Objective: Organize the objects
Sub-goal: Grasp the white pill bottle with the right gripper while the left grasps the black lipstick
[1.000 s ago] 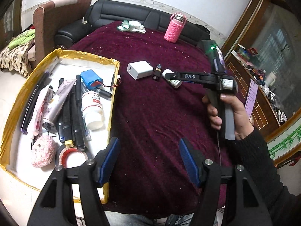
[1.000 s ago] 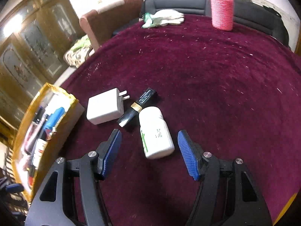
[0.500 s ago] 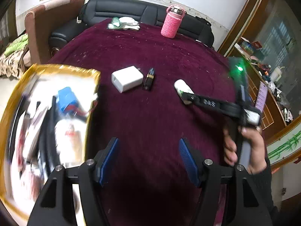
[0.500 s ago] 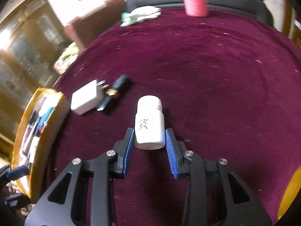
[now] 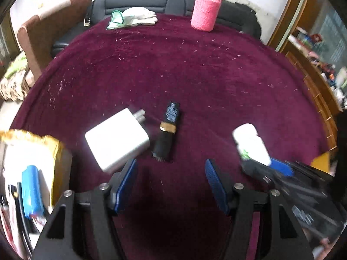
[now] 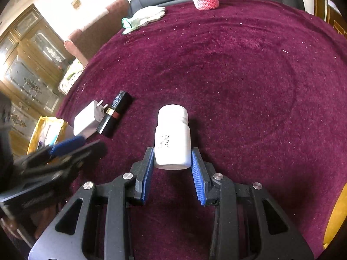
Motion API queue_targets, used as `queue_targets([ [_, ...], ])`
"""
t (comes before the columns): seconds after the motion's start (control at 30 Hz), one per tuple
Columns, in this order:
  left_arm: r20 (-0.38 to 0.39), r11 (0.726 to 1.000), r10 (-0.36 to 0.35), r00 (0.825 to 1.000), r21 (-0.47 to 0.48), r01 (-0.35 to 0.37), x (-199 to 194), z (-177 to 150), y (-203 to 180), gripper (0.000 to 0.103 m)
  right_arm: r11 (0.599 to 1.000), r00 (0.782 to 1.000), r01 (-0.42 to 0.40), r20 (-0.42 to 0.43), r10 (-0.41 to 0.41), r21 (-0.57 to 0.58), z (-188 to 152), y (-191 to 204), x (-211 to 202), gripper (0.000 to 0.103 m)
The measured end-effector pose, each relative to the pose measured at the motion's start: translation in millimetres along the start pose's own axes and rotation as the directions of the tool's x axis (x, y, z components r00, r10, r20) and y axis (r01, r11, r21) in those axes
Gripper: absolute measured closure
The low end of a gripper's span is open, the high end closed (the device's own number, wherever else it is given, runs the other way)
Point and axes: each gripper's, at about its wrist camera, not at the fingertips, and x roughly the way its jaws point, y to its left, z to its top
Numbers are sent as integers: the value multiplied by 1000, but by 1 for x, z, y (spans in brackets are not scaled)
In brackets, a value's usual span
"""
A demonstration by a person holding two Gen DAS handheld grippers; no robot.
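Nearest, the right tool [image 6: 172,169] is clamped on the base of a white bottle [image 6: 172,136], whose cap end points away from it; both blue pads are pressed against the bottle's sides. Its jaws have just been closing, with the bottle between them. Whether the bottle touches the red cloth [image 6: 238,75] of the bench cannot be told. To the left, the left tool [image 5: 171,177] is held wide, with nothing between its pads. Just beyond its left pad a white charger [image 5: 117,139] is seen lying flat, its prongs pointing away, and beside the charger a black lipstick [image 5: 167,130] lies just ahead of the gap between the pads. At the left edge a yellow-rimmed box [image 5: 52,147] of blurred items is seen. Farther off, white gloves [image 5: 134,18] and a pink knitted bottle [image 5: 206,10] are set near the far edge.
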Motion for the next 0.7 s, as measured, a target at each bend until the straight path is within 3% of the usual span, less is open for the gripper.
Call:
queue_targets([
  [0.2,-9,999,41,999,18,-41,22,13,-8,44,1000,1000,-6,0,6,2,0,0,0,69],
  [0.3,-5,996,74,997,47,-73,24,16,-12,65,1000,1000,-13,2,13,6,1,-2,0,69],
  [0.4,-18,998,53,998,18,-53,22,17,-5,88,1000,1000,-15,7,15,3,1,-1,0,69],
  [0.57,-72,1000,-9,997,-16,8,4,-9,5,88,1000,1000,-21,16,21,-3,1,-2,1,69],
  [0.7,-127,996,-66,990,-65,58,-28,-62,10,88,1000,999,-24,22,24,-12,1,-2,2,69],
])
